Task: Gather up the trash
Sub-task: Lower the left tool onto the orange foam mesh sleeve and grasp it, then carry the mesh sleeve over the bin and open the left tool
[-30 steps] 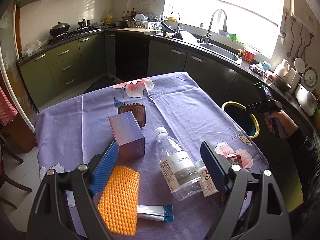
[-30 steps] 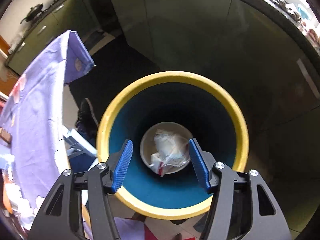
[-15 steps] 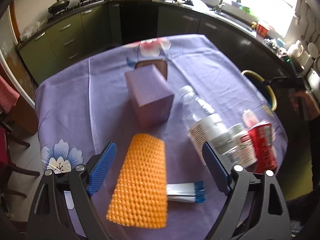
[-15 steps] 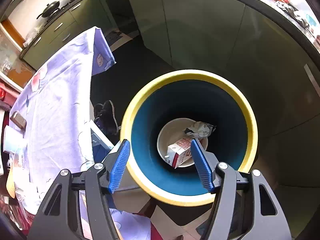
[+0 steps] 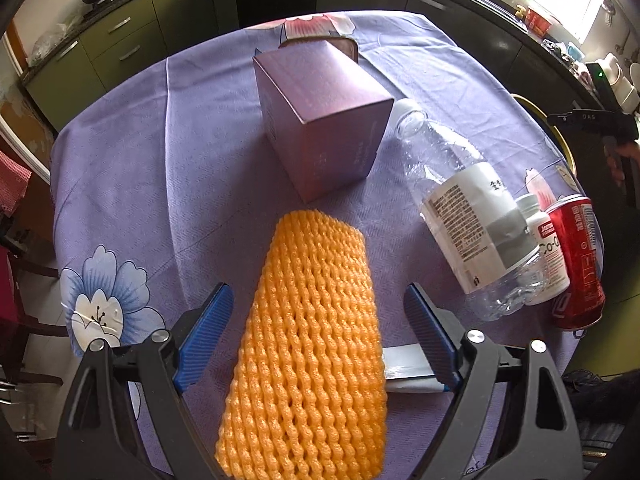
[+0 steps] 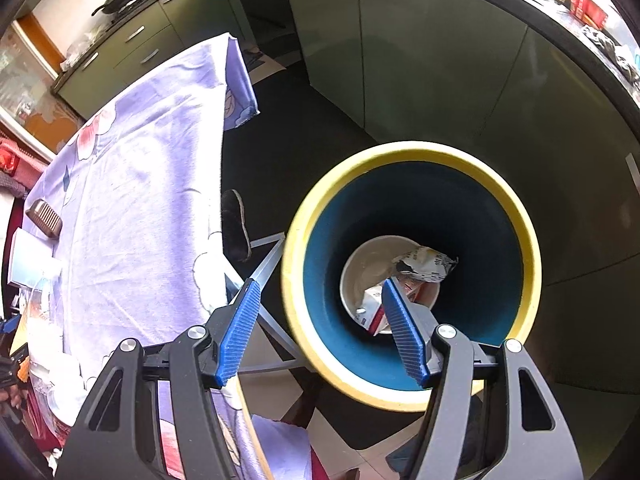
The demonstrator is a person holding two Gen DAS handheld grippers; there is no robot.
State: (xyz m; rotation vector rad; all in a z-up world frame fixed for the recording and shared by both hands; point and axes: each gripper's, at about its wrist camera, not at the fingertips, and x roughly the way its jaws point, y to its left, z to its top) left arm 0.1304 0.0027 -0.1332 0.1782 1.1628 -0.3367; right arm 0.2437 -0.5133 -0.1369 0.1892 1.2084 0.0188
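My left gripper (image 5: 318,334) is open, its blue fingers on either side of an orange foam net (image 5: 308,344) that lies on the purple tablecloth (image 5: 168,148). A purple box (image 5: 324,116), a clear plastic bottle (image 5: 464,216), a white pill bottle (image 5: 544,248) and a red can (image 5: 576,260) lie beyond and to the right. A blue-tipped sachet (image 5: 408,372) lies under the right finger. My right gripper (image 6: 320,332) is open and empty above the yellow-rimmed bin (image 6: 412,152), which holds a crumpled packet (image 6: 428,264) and a small carton (image 6: 372,308).
A brown ridged item (image 5: 344,46) lies behind the box. The table's edge (image 6: 224,128) runs left of the bin. Green cabinets (image 6: 400,48) stand behind the bin. The right hand-held gripper (image 5: 600,120) shows at the left wrist view's right edge.
My left gripper has dropped down and forward over the orange net, which now lies between its fingers. My right gripper has drawn back leftward from the bin; the trash has settled inside.
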